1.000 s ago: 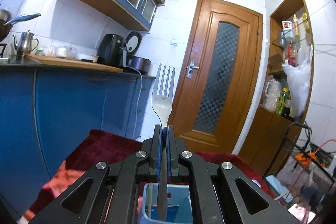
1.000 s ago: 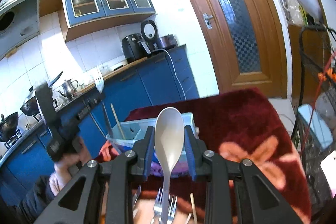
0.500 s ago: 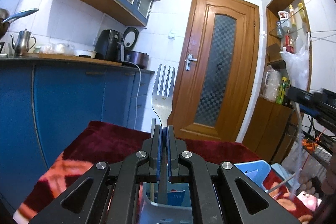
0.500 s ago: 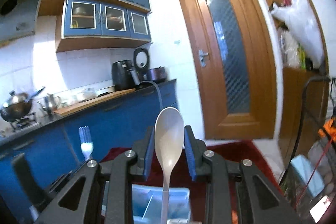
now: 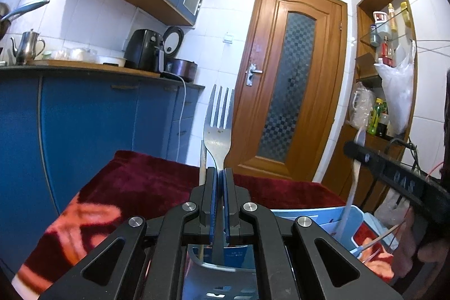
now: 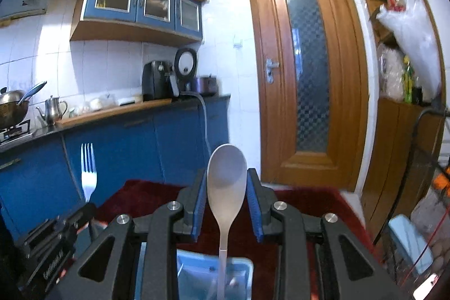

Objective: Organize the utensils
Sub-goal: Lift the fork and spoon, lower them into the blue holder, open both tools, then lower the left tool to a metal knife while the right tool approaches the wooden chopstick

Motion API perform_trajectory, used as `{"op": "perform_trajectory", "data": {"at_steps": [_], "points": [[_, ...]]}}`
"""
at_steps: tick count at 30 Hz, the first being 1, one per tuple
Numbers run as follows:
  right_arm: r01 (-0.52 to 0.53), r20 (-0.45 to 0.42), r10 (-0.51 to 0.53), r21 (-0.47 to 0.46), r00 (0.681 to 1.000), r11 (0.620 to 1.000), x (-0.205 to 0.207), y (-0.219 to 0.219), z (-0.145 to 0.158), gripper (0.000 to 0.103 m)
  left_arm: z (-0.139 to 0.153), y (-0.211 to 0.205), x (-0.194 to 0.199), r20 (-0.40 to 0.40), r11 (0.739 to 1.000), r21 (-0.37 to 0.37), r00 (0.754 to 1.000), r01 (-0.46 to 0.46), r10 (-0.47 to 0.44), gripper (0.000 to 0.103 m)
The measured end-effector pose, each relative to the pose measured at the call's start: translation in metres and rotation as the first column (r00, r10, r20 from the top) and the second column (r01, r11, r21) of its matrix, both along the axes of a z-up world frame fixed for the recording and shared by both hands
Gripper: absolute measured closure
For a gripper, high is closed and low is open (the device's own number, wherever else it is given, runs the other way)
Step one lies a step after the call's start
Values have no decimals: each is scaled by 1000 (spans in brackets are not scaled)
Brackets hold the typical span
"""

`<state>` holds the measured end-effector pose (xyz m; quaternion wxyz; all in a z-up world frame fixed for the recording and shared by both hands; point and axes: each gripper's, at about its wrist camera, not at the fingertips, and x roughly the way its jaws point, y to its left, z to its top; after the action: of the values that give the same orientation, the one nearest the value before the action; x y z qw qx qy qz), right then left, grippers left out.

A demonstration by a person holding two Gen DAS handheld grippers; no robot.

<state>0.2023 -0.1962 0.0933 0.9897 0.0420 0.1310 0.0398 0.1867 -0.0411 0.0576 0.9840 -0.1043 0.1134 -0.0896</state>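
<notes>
Ahead of me I see blue lower cabinets [image 5: 84,114] on the left and a brown wooden door with a patterned glass pane [image 5: 289,86] beyond the surface, which is draped in a dark red cloth with orange flowers [image 5: 146,187]. My left tongs [image 5: 218,173] are clenched on the handle of a silver metal fork [image 5: 218,128]; its long axis stands upright, tines up, over a pale blue plastic utensil bin [image 5: 309,215]. A thin wooden stick [image 5: 202,159] rises just beside the fork. My right tongs [image 6: 226,187] grasp a matte grey spoon [image 6: 226,182] by its bowl, bowl up, handle hanging down into the bin [image 6: 242,272].
</notes>
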Motion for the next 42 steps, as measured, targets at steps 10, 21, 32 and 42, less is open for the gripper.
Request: {"op": "perform_trajectory", "data": {"at_steps": [10, 21, 32, 42], "points": [[-63, -52, 66, 52, 996, 997, -23, -3, -5, 66, 4, -1, -4, -81, 999, -29, 996, 31, -33, 84], [-68, -44, 73, 120, 996, 990, -65, -13, 20, 65, 18, 6, -39, -126, 997, 13, 990, 72, -69, 75], [-45, -176, 80, 194, 981, 980, -109, -29, 5, 65, 21, 2, -77, -244, 987, 63, 961, 148, -129, 75], [-24, -286, 79, 192, 955, 981, -144, -32, -20, 63, 4, 0, -110, -385, 979, 99, 914, 176, -126, 75]]}}
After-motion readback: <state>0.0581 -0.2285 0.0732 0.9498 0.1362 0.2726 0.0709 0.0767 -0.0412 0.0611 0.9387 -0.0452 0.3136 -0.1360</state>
